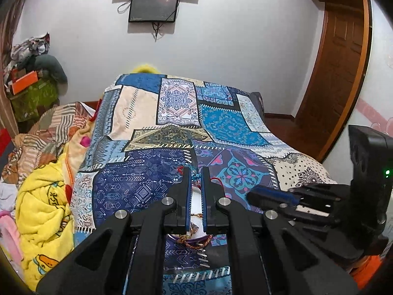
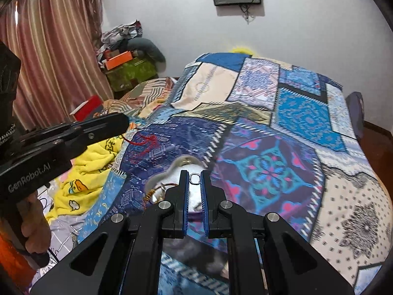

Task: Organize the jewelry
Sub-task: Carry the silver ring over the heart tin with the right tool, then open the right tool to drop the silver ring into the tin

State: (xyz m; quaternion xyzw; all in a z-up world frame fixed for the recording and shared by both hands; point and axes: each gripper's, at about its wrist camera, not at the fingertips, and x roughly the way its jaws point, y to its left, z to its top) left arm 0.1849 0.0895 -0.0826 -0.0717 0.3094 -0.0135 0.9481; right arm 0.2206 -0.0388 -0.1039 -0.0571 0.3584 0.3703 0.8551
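Both grippers are working over a bed w/ a patchwork bedspread (image 2: 307,123), near its front edge.

Left gripper (image 1: 196,175): jaws nearly together, pinching a blue beaded piece (image 1: 195,177) at the tips; a red thread (image 2: 145,142) is trailing from it down onto the bedspread. In the right wrist view the same gripper is hanging above the spread, well left of centre, beads glinting at its tip.

Right gripper (image 2: 195,178): jaws narrow, clamping a small silver ring (image 2: 195,178) right at the fingertips. It is hovering over a shiny metal dish (image 2: 181,166) lying on the bedspread near the front edge; a gold-brown braided band (image 2: 149,194) is lying in the dish, and purple bangles (image 1: 194,241) seem to sit there too, partly hidden.

Step in hand, prob.: carrying pieces to the dish. Next move likely calls for lowering the ring into a bare part of the dish, then easing the jaws apart w/o flicking it out; the thread could snag.
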